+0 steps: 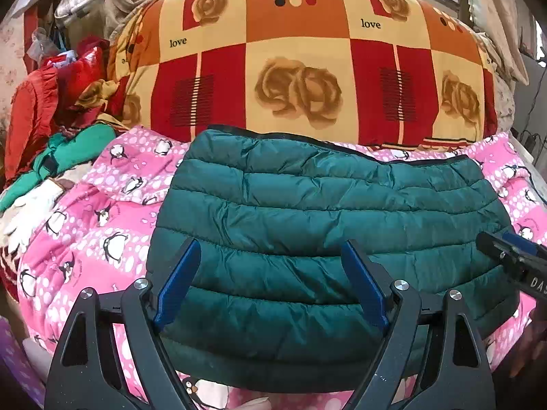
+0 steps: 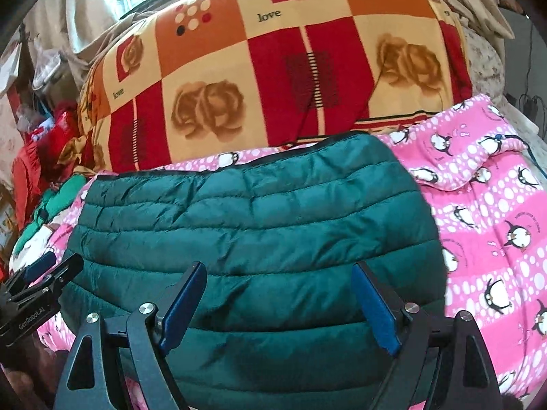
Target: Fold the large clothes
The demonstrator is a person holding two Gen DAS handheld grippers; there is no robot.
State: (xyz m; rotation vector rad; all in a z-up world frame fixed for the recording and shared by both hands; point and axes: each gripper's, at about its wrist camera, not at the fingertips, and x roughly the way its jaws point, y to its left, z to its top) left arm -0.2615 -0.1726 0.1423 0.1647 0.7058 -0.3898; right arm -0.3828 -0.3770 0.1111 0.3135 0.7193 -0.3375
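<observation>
Up close, left gripper (image 1: pixel 270 283) spread wide, blue pads (image 1: pixel 177 283) hovering above the near hem of a teal puffer jacket (image 1: pixel 324 225), nothing clasped; right gripper (image 2: pixel 278 304) likewise gaping, empty, poised over the same garment's near edge (image 2: pixel 253 239); each tool glimpsed at the margin of the other's view. Jacket lying folded and flat, quilted bands running left to right, on a pink penguin blanket (image 1: pixel 102 232); farther back, a checkered rose quilt (image 1: pixel 301 54) bulging; far left, red and green clothes (image 1: pixel 61 130) heaped.
</observation>
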